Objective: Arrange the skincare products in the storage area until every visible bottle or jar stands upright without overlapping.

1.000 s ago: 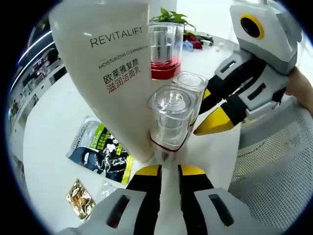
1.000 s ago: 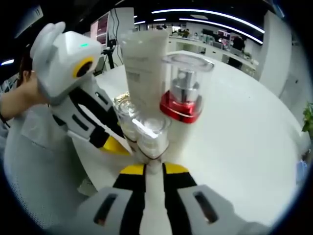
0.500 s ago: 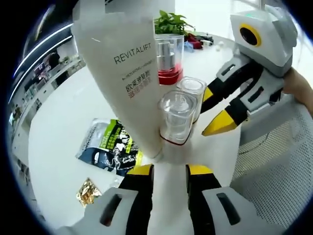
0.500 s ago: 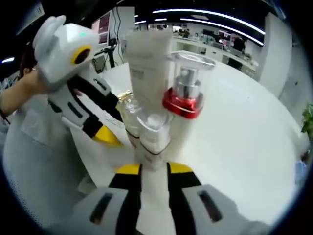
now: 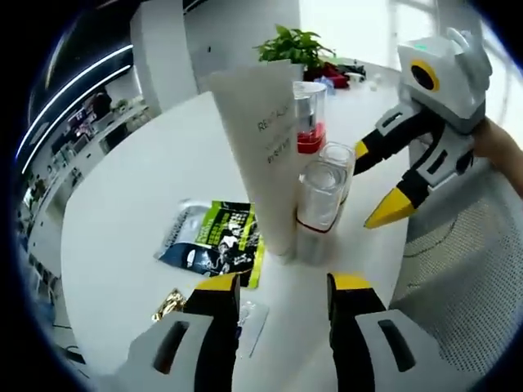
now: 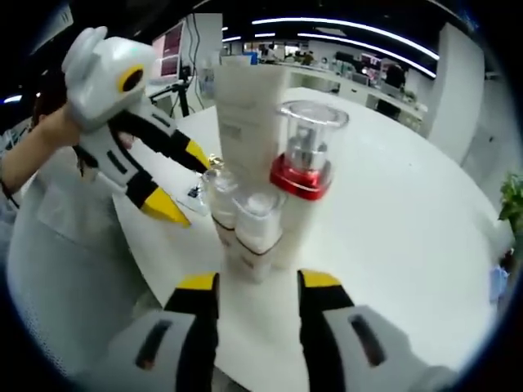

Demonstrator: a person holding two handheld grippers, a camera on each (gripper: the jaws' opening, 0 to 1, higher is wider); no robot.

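A round white bench (image 5: 122, 212) in an open office. Both grippers' fingers are spread, holding nothing: left gripper (image 5: 282, 287), right gripper (image 6: 257, 286). Straight ahead of each, just beyond the fingertips, stand the upright cleanser tube (image 5: 261, 155), red-collared pump bottle (image 6: 304, 175) and clear-capped bottles (image 5: 319, 200).

An open-plan office: rows of desks (image 6: 359, 77) under long ceiling light strips (image 6: 343, 26).

White table (image 5: 122, 212): tube (image 5: 263, 155), bottles (image 5: 320, 200), sachets (image 5: 214, 245).
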